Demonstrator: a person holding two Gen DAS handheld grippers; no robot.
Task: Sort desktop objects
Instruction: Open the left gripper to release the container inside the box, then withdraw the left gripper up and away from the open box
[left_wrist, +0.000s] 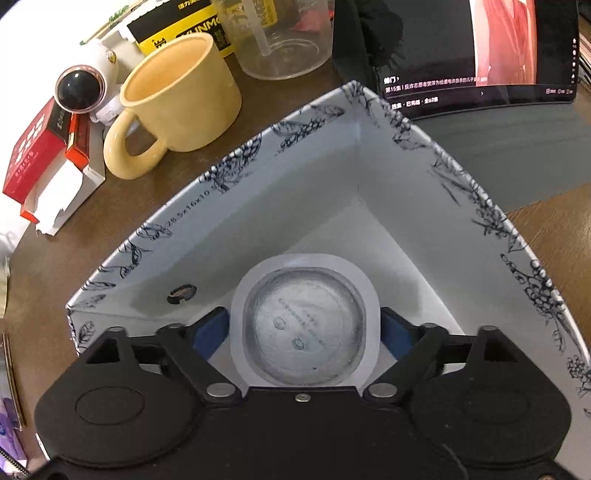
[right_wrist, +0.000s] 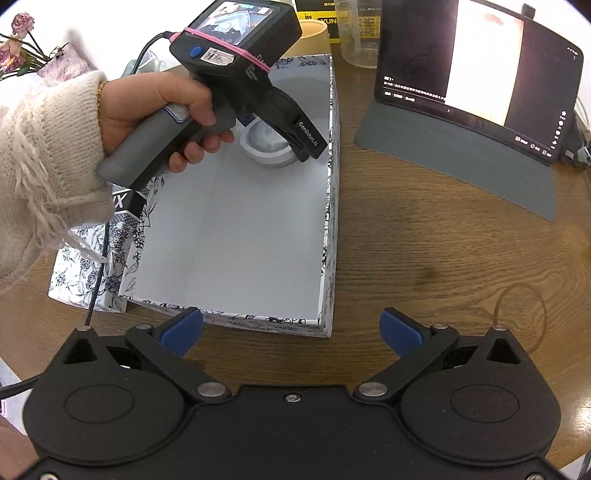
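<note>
Inside the white floral-edged cardboard box (right_wrist: 236, 229), near its far corner, left gripper (left_wrist: 304, 328) clamping a small clear plastic cup (left_wrist: 304, 332). Hovering open-jawed outside the box's near wall, right gripper (right_wrist: 291, 328). Risking a tipped cup if releasing too high.

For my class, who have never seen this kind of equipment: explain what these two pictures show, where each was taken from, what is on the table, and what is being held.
There is no robot here. A person holds hand-operated tongs in each hand, with a camera looking forward along each pair.

The left wrist view looks down into a white floral box. The left tongs are closed on a small white round container, low inside the box.

The right wrist view shows the right tongs open and empty above the wooden table, and the person's hand gripping the left tool.

Also there: a yellow mug, a clear beaker, a tablet on its stand, and red cartons.
</note>
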